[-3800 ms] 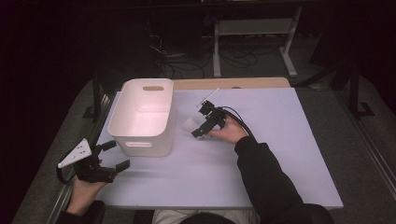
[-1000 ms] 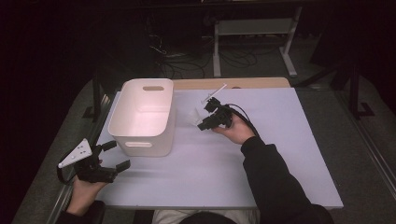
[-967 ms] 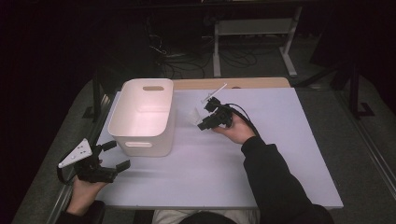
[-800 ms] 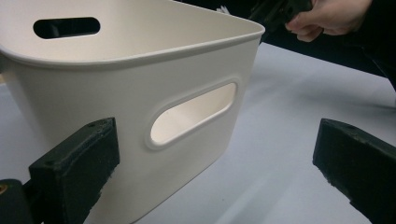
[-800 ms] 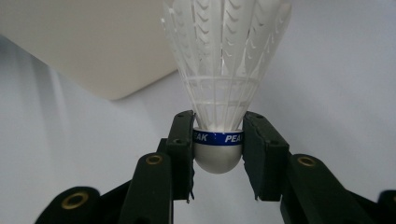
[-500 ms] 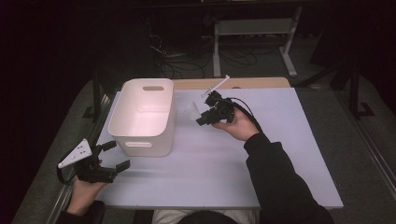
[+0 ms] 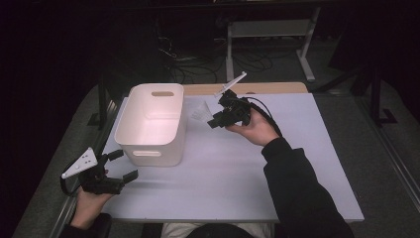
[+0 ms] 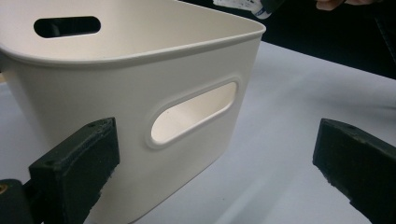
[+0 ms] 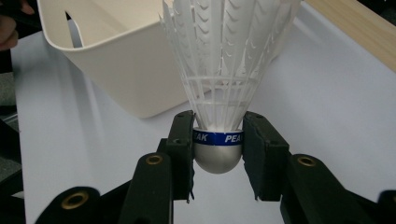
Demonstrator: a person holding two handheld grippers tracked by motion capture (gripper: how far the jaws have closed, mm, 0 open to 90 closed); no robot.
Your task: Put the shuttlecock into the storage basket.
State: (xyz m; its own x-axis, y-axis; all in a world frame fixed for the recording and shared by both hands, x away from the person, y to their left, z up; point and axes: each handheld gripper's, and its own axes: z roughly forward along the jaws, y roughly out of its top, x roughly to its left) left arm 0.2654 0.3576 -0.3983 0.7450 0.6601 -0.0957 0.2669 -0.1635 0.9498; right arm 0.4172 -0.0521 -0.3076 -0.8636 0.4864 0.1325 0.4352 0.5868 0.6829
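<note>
At the near left edge of the pale grey table (image 7: 297, 168), the left gripper (image 7: 115, 167) is resting with its jaws wide apart and empty, pointing at the handle slot of the one cream-white plastic bin (image 7: 153, 124). Farther in, the right gripper (image 9: 218, 140) is clamping the silver cork base of the single white plastic shuttlecock with a blue band (image 9: 224, 70), its skirt pointing away toward the bin. Compared with a moment ago, the right hand (image 7: 255, 130) is sitting higher and farther back, lifting the shuttlecock (image 7: 199, 114) clear of the table, just beside the bin's right rim. That suggests the pick is done and the drop into the bin is coming next. Count: two grippers, one bin, one shuttlecock.
</note>
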